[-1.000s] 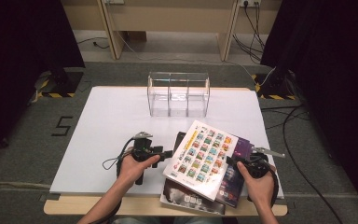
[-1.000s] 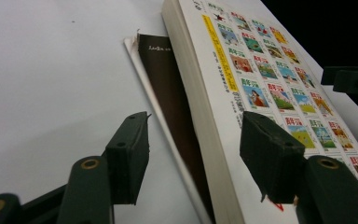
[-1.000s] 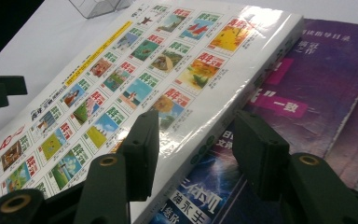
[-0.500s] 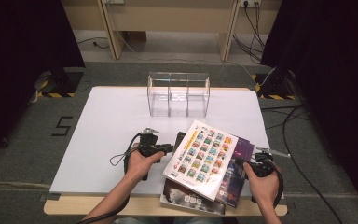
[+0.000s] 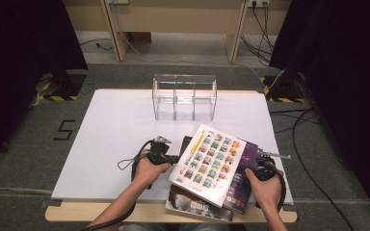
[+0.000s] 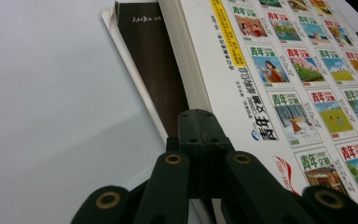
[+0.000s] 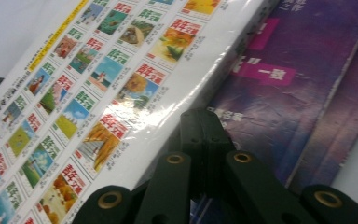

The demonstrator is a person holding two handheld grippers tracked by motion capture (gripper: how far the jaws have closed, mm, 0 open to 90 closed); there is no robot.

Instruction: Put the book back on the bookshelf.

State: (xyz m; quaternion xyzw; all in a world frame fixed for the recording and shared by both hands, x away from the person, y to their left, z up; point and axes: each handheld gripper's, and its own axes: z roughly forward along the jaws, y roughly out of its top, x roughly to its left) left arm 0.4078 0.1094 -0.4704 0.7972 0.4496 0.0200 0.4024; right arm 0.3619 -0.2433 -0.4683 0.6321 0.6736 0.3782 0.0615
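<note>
While tools flank it | white book (image 5: 208, 163) between left tool (image 5: 166, 158), right tool (image 5: 259, 169)

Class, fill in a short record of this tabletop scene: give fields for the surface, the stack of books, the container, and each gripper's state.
surface: white table
top book: white cover with a grid of small pictures, lying askew on the stack
beneath it: purple book and dark book
container: clear three-compartment organizer, at the far side, apart from the books
left gripper: jaws shut, at the white book's left edge
right gripper: jaws shut, at the white book's right edge, over the purple book
</note>
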